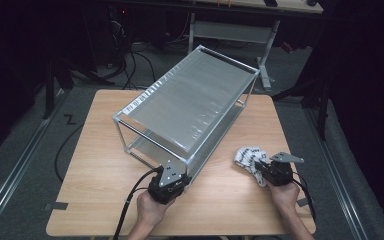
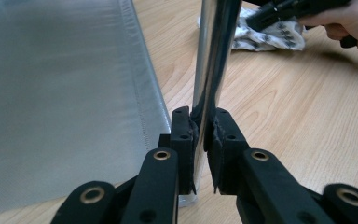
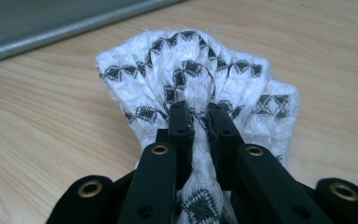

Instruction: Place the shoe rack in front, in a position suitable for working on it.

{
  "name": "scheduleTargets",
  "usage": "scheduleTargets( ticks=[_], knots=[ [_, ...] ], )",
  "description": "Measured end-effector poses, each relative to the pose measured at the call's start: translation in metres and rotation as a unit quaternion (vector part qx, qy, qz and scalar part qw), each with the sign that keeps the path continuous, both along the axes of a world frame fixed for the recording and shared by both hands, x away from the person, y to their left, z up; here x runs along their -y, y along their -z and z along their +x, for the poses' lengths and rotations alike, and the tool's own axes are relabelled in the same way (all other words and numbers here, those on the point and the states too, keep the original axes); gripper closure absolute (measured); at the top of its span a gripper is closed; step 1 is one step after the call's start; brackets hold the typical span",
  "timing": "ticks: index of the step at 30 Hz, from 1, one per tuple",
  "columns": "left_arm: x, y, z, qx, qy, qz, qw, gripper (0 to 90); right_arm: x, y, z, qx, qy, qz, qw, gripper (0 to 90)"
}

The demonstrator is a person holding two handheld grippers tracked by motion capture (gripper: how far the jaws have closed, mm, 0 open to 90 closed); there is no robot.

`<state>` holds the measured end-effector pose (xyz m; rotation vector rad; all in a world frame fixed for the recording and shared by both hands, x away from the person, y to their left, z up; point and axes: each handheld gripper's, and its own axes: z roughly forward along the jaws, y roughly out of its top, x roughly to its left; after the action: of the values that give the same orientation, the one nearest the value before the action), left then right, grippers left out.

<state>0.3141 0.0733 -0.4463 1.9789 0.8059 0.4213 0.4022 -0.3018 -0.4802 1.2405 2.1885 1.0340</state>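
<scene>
Low right in the high view, the right gripper (image 1: 261, 169) pinches a soft, light white-and-black patterned cloth (image 1: 246, 157). The left gripper (image 1: 181, 176) clamps the two-tier metal rack's (image 1: 190, 102) shiny upright post (image 2: 210, 60); probably stiff, slippery.

Lower right of the high view: a soft woven cloth (image 1: 247, 159), white with dark diamonds. The rack's post (image 2: 212, 56) is glossy polished metal; its shelf (image 1: 190, 100) matt, finely ribbed grey. The table (image 1: 100, 165) is smooth pale wood-grain.

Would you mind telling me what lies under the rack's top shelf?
Under the top shelf a lower shelf shows, resting near the table. The frosted top panel hides most of it, so anything lying there cannot be seen.
</scene>
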Motion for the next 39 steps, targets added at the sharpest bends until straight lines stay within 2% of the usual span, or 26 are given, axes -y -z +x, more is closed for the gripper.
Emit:
scheduleTargets(
  ticks=[11,15,18,25,27,29,34,37,39],
  knots=[
    [-0.001,0.0,0.001,-0.001,0.004,-0.001,1.0,81.0,-0.046,-0.016,0.023,0.019,-0.043,0.002,0.9989,82.5],
    [-0.001,0.0,0.001,-0.001,0.005,-0.001,1.0,81.0,-0.063,-0.018,0.032,0.022,-0.058,-0.006,0.9981,82.5],
    [-0.001,0.0,0.001,-0.001,0.007,-0.001,1.0,81.0,-0.076,-0.016,0.041,0.02,-0.063,-0.01,0.9977,82.5],
    [-0.002,0.0,0.002,-0.001,0.01,-0.002,0.9999,80.9,-0.099,-0.01,0.053,0.009,-0.074,0.009,0.9972,82.4],
    [-0.002,0.0,0.002,-0.001,0.01,-0.002,0.9999,80.9,-0.107,-0.008,0.056,0.012,-0.079,0.0,0.9968,82.2],
    [-0.002,0.001,0.002,0.0,0.011,-0.002,0.9999,80.9,-0.113,-0.007,0.058,0.015,-0.082,0.001,0.9965,82.1],
    [-0.002,0.001,0.002,0.0,0.011,-0.003,0.9999,80.9,-0.131,-0.005,0.067,0.009,-0.085,0.0,0.9963,82.1],
    [-0.002,0.001,0.002,0.0,0.011,-0.003,0.9999,80.9,-0.143,-0.001,0.072,0.004,-0.094,-0.008,0.9955,82.1],
    [-0.002,0.001,0.002,0.0,0.011,-0.003,0.9999,80.9,-0.147,0.003,0.074,-0.002,-0.093,-0.005,0.9957,82.1]
  ],
)
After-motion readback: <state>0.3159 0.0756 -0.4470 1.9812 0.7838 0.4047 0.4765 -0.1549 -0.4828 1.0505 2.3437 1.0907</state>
